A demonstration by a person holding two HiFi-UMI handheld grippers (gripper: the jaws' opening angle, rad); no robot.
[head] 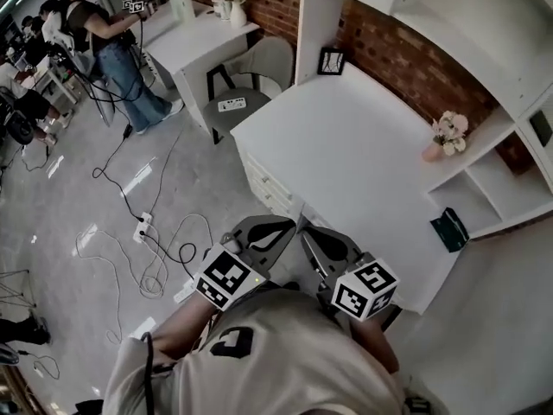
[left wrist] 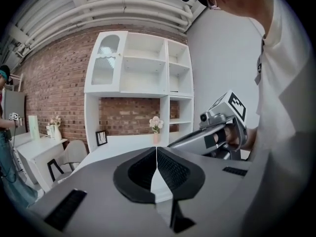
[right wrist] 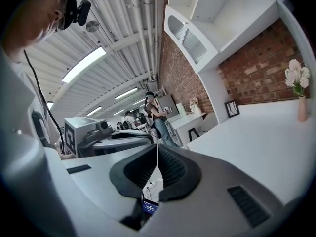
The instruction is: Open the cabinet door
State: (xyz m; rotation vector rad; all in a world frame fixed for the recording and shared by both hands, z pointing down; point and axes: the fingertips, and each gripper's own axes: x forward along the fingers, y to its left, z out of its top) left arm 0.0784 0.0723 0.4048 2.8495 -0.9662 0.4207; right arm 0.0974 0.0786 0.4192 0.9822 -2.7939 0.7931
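Observation:
A white hutch stands on the white desk against the brick wall. Its cabinet door is a glass-fronted panel at the hutch's upper left, and it is closed; it also shows in the right gripper view. Both grippers are held side by side at the desk's near corner, far from the door. My left gripper is shut, pads meeting at the tip with nothing between them. My right gripper is shut too and holds nothing.
On the desk stand a pink flower vase and a small picture frame; a teal box sits on a low shelf. Drawers face the floor side. A chair, floor cables and a person lie to the left.

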